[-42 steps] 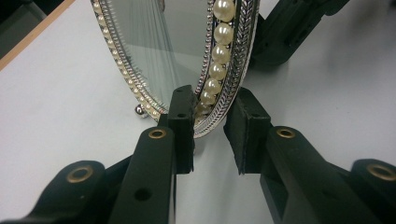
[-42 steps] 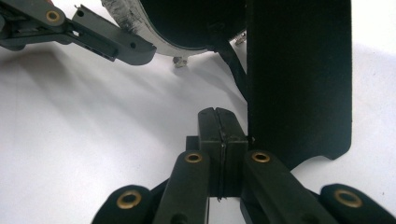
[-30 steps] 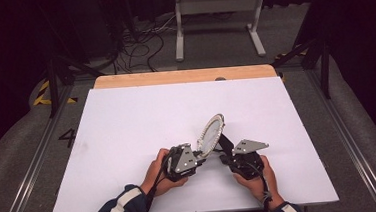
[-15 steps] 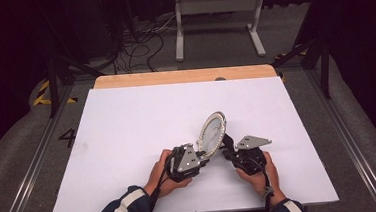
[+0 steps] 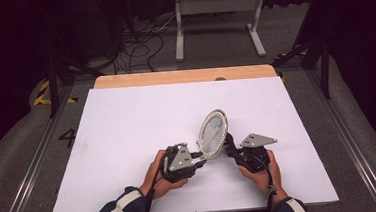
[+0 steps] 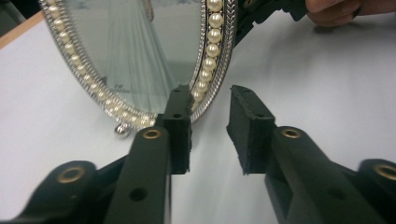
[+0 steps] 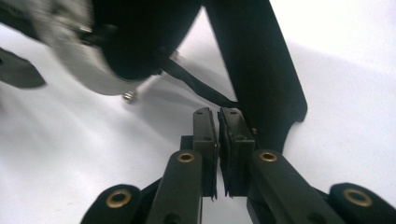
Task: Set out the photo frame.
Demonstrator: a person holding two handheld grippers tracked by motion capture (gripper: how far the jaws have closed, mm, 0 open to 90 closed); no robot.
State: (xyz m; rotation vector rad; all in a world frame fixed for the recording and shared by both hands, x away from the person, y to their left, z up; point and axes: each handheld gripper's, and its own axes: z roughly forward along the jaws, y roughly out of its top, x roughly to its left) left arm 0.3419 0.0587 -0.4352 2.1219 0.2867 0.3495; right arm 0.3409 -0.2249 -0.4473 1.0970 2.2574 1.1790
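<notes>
- The oval picture frame (image 5: 213, 133), edged with a row of pearls, is standing tilted on the white table (image 5: 127, 125), near its front edge and between the two grippers.
- The left gripper (image 5: 198, 156) is sitting at the frame's lower left. In the left gripper view its jaws are standing partly apart, having just been opening. One pad is resting against the pearl rim (image 6: 205, 77); the other pad is standing clear of it, with bare table showing in the gap.
- The right gripper (image 5: 228, 142) is sitting at the frame's lower right, behind its back side. In the right gripper view its jaws are standing almost closed, having just been opening slightly, with only a thin slit between the pads.
- A thin black strap (image 7: 196, 86) from the frame's dark back is running down to the right gripper's jaw tips beside the black back stand (image 7: 261, 70); whether the pads are pinching it cannot be told.
- A small round foot (image 6: 122, 130) under the frame is touching the table.
</notes>
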